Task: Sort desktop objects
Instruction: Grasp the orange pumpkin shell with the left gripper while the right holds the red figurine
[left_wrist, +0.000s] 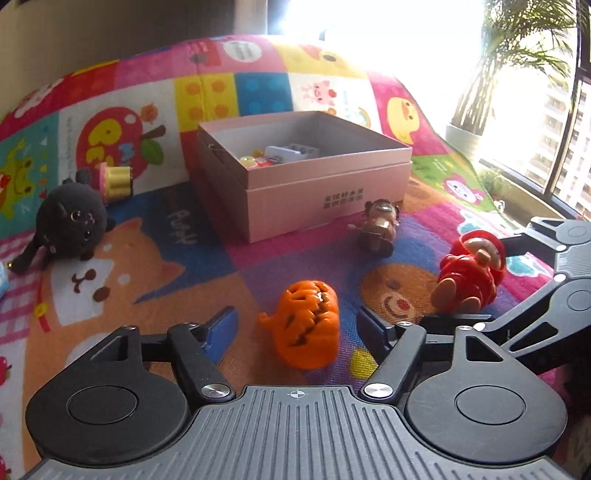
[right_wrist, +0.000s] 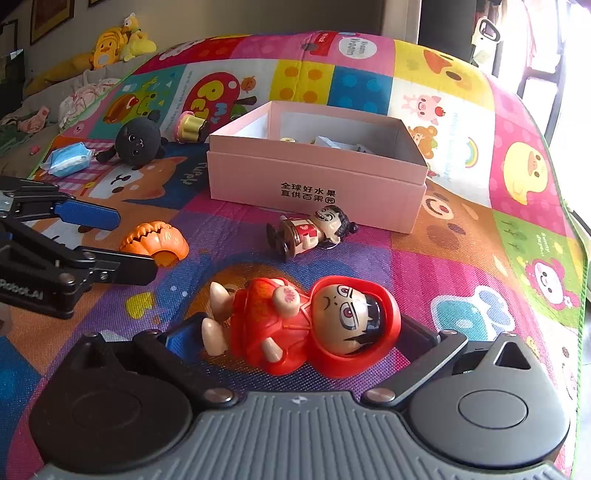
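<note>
1. Risk, left side: left gripper straddles the orange pumpkin toy, but its blue pads aren't on it yet; gaps show both sides, so nothing's gripped. Pumpkin is rounded, lumpy and tipped over; I'd guess it could squirt out or roll if the pads bite off-centre.
2. Risk, right side: right gripper brackets the red-hooded figurine, lying on its back w/ head toward frame right. Can't tell if the pads actually press: right one is hidden behind the hood. Glossy curved hood looks slippery; a grip across head + feet may pivot.
3. Both tools sit close together; left one's finger shows at mid-left of the right view, so a clash is possible when lifting.
4. Pumpkin: bright orange, carved jagged grin, lower centre of left view on the patchwork play mat.
5. Pink box sits upper centre, open, a few small items inside. Brown figurine lies just in front of it.
</note>
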